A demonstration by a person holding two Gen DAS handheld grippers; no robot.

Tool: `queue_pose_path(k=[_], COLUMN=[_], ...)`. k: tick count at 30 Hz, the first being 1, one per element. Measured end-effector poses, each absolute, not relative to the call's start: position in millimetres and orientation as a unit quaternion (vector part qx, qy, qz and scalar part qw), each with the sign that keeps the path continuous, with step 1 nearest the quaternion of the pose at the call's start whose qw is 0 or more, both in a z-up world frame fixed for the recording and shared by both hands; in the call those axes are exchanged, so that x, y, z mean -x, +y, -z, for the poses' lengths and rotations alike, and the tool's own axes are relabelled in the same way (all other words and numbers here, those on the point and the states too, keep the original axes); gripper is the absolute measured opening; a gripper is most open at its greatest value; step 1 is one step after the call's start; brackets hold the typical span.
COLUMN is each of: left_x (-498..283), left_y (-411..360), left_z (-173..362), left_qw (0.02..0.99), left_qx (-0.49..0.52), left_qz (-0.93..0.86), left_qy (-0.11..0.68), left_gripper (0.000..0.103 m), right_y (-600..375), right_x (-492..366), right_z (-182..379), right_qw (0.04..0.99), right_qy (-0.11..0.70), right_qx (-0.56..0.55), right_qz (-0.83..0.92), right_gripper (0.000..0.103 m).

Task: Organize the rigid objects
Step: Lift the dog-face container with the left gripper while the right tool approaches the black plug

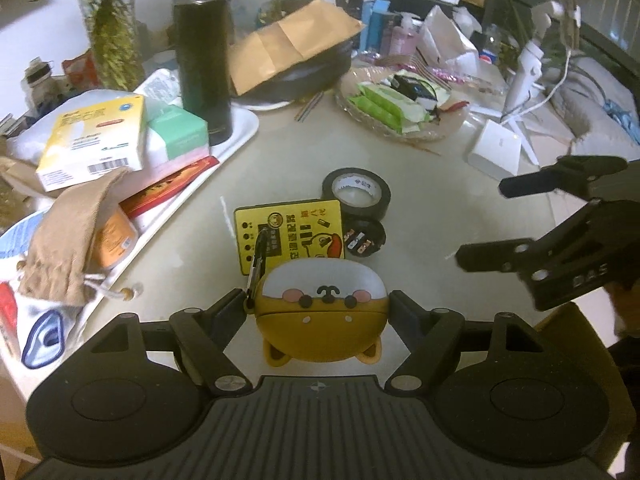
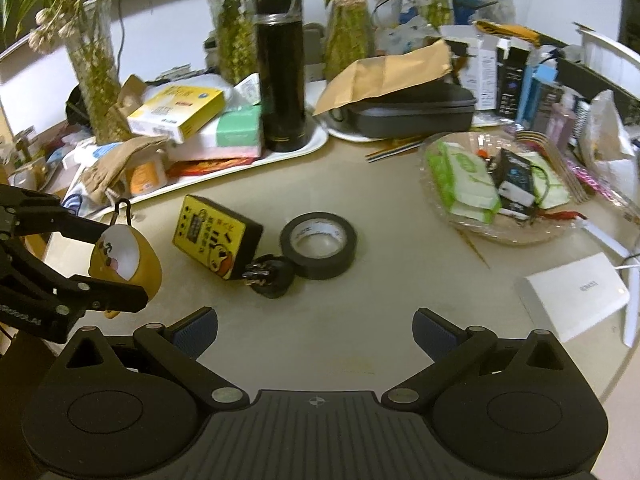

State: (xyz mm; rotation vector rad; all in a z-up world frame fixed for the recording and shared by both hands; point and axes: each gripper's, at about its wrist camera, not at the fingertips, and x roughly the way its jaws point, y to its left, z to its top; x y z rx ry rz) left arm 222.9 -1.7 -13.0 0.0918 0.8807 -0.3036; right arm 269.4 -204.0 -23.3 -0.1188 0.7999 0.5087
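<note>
A: What does your left wrist view show?

B: Your left hand-held gripper (image 1: 318, 308) is closed onto the bear-faced earbud case (image 1: 322, 312), one finger on each side, with its metal clip sticking up at the left. Take the yellow adapter box (image 1: 290, 236) as the landmark: the case sits just in front of it. The black tape roll (image 1: 356, 192) lies just behind the box's right corner, and the black plug (image 1: 364, 238) touches its right edge. Your right hand-held gripper (image 1: 492, 224) hangs well to the right of the box, jaws spread apart and empty.

A: And the right wrist view?

B: Your right hand-held gripper (image 2: 316, 332) stands wide open over bare desk (image 2: 400, 280), holding nothing. The yellow adapter box (image 2: 216, 236) lies beyond it, tilted, with the black plug (image 2: 268, 276) at its near corner and the black tape roll (image 2: 318, 246) just right. The bear-faced earbud case (image 2: 126, 260) is left of the box, pinched in your left hand-held gripper (image 2: 116, 264).
</note>
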Motion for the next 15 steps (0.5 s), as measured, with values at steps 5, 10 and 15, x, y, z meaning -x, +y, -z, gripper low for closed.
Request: queue_pose_path(k=[5, 10, 15], left_x=[-212.7, -206.7, -198.9], left_y=[4.3, 13.4, 20.3], left_z=[6.4, 5.6, 3.9], left_qw=[0.902, 0.904, 0.907], left_qx=[-0.032, -0.008, -0.003], left_qz=[0.132, 0.119, 0.108], left_qy=[0.411, 0.411, 0.406], left_gripper=[0.077, 0.077, 0.077], right_y=[-191.8, -182.4, -172.6], right_x=[-274.5, -282.4, -292.2], right_z=[25.6, 27.7, 31.1], right_qw=[0.88, 0.873, 0.864], right_qy=[0.393, 0.401, 0.411], right_qx=[0.066, 0.068, 0.076], right_qz=[-0.259, -0.27, -0.28], right_gripper=[0.103, 0.102, 0.093])
